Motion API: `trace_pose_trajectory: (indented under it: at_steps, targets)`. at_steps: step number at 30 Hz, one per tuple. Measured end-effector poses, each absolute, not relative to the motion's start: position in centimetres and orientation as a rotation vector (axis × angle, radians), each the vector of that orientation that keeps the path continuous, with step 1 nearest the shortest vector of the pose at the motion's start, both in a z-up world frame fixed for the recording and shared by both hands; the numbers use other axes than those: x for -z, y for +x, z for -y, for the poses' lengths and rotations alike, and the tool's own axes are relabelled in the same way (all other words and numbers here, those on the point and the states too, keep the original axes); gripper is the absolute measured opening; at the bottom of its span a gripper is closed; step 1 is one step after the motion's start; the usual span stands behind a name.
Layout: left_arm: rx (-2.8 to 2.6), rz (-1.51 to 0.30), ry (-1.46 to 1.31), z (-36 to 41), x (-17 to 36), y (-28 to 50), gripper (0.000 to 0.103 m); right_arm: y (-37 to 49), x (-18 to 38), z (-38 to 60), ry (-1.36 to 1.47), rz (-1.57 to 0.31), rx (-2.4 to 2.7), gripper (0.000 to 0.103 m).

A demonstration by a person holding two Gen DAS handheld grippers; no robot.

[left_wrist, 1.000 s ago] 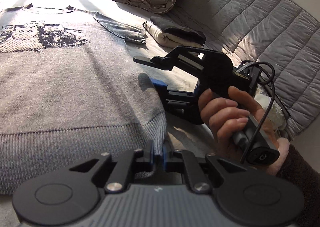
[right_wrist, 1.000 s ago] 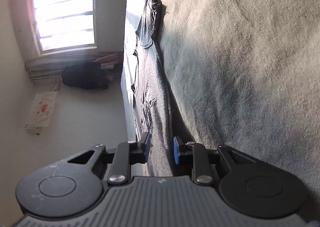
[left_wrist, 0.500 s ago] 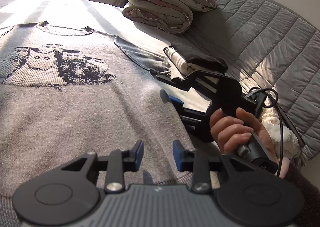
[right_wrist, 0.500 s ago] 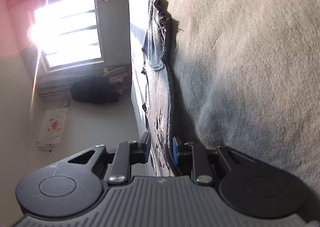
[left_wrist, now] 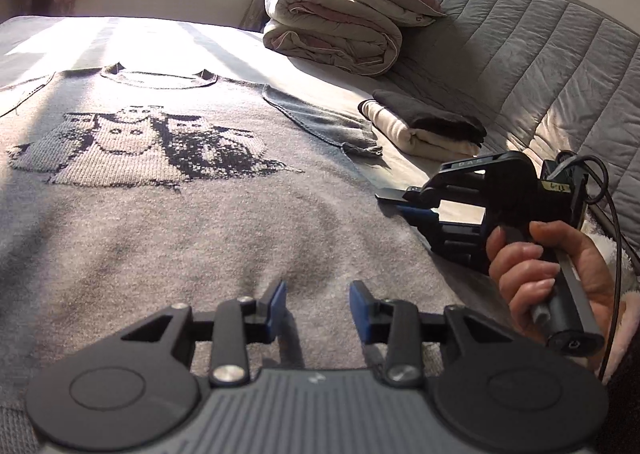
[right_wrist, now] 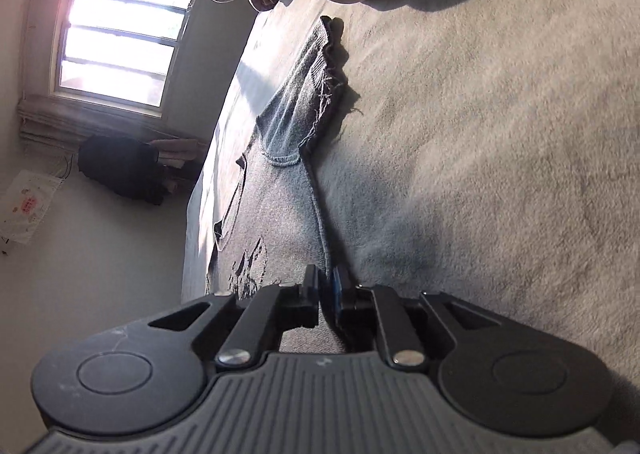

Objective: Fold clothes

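Blue pads of the left gripper [left_wrist: 317, 304] stand apart, jaws just been opening, nothing between them, hovering over the lower body of the grey knit sweater [left_wrist: 168, 190]. Right gripper [right_wrist: 326, 288] jaws just been closing, nearly together on the sweater's side edge; fabric sits between the pads, looks pinched. Sweater lies flat, face up, on the bed [left_wrist: 404, 170], collar toward the window end, one sleeve [left_wrist: 320, 122] already folded in. Step, as I judge: starting a side fold. Next likely needs the left to take hold lower on the same side, then both carry the edge across. Room: bare bed right of the sweater; folded clothes stack [left_wrist: 424, 126] and rolled duvet [left_wrist: 336, 34] near the far right edge.
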State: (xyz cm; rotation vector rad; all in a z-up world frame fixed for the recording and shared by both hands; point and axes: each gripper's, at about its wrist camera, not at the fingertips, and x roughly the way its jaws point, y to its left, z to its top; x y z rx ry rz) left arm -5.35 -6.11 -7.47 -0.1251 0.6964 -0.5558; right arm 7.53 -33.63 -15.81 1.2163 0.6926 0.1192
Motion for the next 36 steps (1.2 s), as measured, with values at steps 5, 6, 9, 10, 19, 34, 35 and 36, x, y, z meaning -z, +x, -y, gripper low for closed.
trace_pose_trajectory:
  at_steps: [5,6,9,10,19,34,35,36]
  targets:
    - [0.351,-0.68,-0.109,-1.2,6.6,-5.7,0.046,1.1,14.1,36.0,1.274,-0.738,-0.196,0.013]
    - [0.3,-0.678,-0.096,-2.8,6.4,-5.7,0.046,0.5,14.1,36.1,1.279,-0.75,-0.198,0.013]
    - [0.164,-0.682,-0.06,-7.3,6.4,-5.9,0.047,-1.0,13.5,36.0,1.276,-0.777,-0.179,0.013]
    - [0.129,-0.69,-0.055,-8.6,6.5,-6.0,0.049,-1.5,13.2,35.9,1.268,-0.787,-0.171,0.013]
    - [0.083,-0.704,-0.14,-15.5,7.0,-9.0,0.053,-6.8,12.6,33.3,1.196,-0.856,-0.137,0.014]
    - [0.163,-0.796,-0.316,-16.9,7.7,-9.4,0.013,-10.7,12.9,31.0,1.132,-0.799,-0.071,0.008]
    - [0.158,-0.796,-0.337,-17.1,7.6,-9.4,0.006,-10.9,13.0,31.1,1.146,-0.791,-0.066,0.008]
    - [0.156,-0.791,-0.364,-17.4,7.5,-9.6,0.006,-11.1,13.0,31.2,1.15,-0.784,-0.059,0.008]
